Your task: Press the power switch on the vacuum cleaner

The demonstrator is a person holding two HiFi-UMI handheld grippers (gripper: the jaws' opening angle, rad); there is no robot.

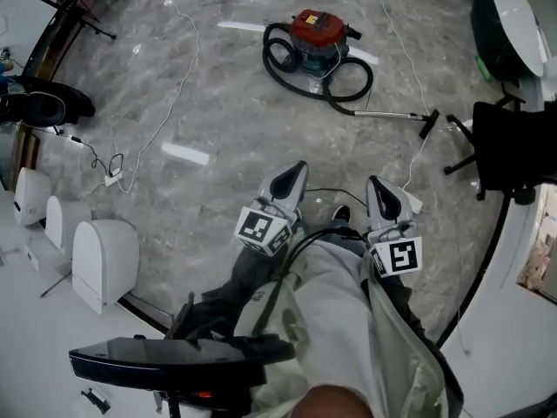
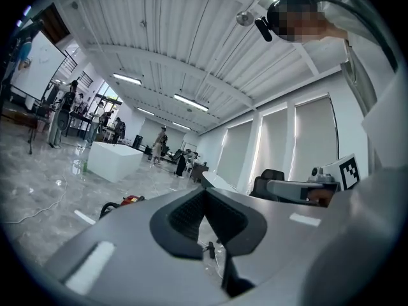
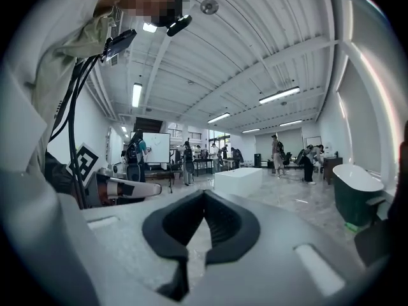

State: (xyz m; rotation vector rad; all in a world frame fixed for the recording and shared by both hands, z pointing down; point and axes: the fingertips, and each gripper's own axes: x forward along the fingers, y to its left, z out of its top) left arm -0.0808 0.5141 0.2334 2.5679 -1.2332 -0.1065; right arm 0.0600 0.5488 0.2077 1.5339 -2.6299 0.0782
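Red vacuum (image 1: pixel 318 35) is sitting on the floor (image 1: pixel 218 111) well ahead | I am holding left gripper (image 1: pixel 294 174) and right gripper (image 1: pixel 379 188) closed, empty, close to me | judging: switch is lying out of reach.

Head view: high, steeply down at floor (image 1: pixel 218 111), vacuum cleaner (image 1: pixel 315 37) well ahead. Gripper views: low, facing forward and upward along own jaws, much ceiling (image 2: pixel 191 56). Shared by head and left gripper views: vacuum cleaner, floor.
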